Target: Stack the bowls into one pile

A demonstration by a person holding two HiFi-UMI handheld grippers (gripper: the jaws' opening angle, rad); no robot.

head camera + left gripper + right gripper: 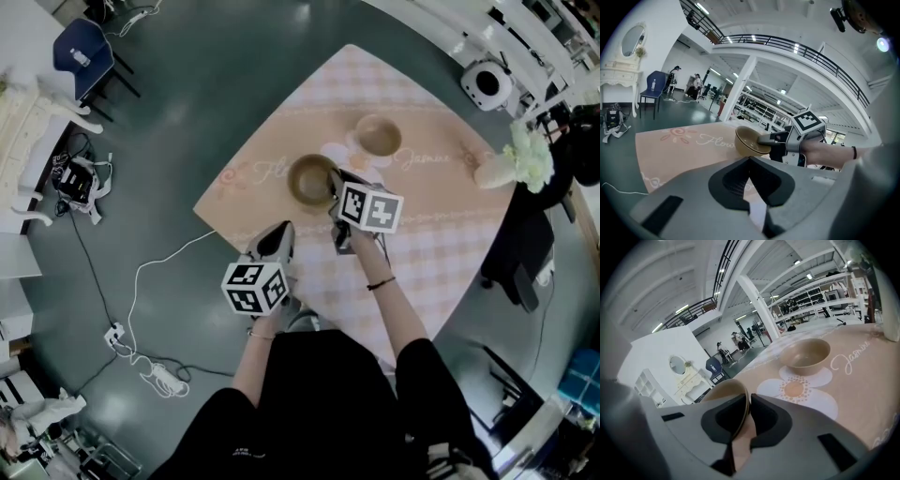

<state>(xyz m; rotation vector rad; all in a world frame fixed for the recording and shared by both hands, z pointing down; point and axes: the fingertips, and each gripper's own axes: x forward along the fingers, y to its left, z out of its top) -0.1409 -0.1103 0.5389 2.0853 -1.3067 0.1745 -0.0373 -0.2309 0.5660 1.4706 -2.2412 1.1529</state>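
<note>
Two tan bowls are on the pink checked tablecloth (431,234). My right gripper (335,188) is shut on the right rim of the nearer bowl (310,180). In the right gripper view that rim (740,401) stands pinched between the pads of the right gripper (749,397). From the left gripper view this bowl (749,142) looks tilted, with the right gripper (765,139) clamped on its edge. The other bowl (378,136) (805,355) sits upright on a flower print farther back. My left gripper (278,240) (750,159) hovers near the table's front edge, shut and holding nothing.
A pale vase of white flowers (514,157) stands at the table's right side. A white round device (486,84) lies on the floor beyond it. A white cable (141,281) runs over the floor to the left. A blue chair (84,52) stands far left.
</note>
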